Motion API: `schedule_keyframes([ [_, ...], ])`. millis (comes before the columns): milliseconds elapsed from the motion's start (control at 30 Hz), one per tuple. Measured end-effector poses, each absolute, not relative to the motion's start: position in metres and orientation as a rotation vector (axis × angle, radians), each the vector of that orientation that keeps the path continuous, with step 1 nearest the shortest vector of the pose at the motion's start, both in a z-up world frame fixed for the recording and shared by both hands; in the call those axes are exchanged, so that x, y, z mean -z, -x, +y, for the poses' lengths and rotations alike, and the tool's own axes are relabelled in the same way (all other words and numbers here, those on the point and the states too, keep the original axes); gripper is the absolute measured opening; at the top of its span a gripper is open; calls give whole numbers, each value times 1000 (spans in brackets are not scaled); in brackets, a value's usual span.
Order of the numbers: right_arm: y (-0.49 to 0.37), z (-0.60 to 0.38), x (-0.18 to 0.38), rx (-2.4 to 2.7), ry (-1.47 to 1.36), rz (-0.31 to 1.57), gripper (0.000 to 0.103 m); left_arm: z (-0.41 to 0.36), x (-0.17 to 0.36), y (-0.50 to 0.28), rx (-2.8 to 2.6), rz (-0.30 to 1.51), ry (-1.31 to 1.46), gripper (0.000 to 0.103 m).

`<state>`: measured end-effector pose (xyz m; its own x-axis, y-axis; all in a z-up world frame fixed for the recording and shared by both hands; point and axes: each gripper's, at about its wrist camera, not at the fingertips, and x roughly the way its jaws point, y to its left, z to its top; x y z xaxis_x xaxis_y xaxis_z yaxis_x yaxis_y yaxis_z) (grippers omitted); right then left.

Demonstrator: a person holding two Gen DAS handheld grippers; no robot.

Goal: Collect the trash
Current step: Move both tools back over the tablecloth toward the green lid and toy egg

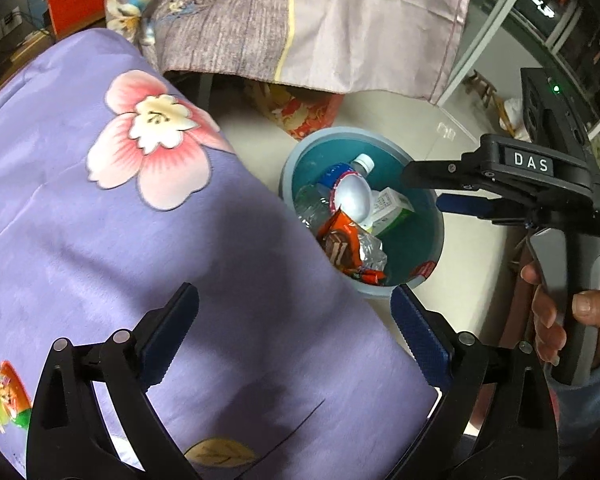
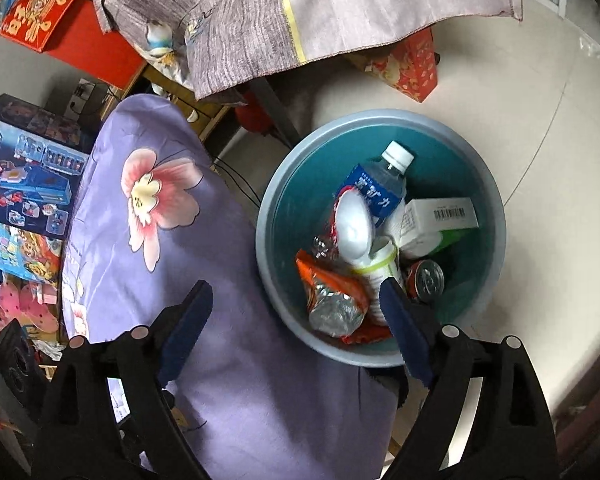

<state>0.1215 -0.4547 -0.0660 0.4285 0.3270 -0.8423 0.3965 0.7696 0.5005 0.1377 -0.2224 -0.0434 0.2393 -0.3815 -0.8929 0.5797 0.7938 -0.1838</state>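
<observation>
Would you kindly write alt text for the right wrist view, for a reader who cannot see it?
A round teal bin on a pale floor holds a water bottle, a white carton, a can and an orange wrapper. The open, empty right tool points down at it, beside a purple flowered cloth.

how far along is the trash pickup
Mostly done, it seems: the bin already holds a water bottle, a white carton, a can and an orange wrapper. Nothing is in hand: both the left tongs and right tongs are open and empty. One colourful item at the purple cloth's edge may remain.
</observation>
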Motion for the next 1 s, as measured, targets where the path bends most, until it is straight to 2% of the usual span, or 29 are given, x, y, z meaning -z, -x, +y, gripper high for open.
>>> schedule_keyframes([
  [533, -131, -339, 27, -56, -583, 1199, 82, -97, 10, -121, 544, 1058, -71, 99],
  [1000, -158, -162, 30, -283, -340, 1319, 82, 66, 29, -109, 312, 1081, 53, 99],
])
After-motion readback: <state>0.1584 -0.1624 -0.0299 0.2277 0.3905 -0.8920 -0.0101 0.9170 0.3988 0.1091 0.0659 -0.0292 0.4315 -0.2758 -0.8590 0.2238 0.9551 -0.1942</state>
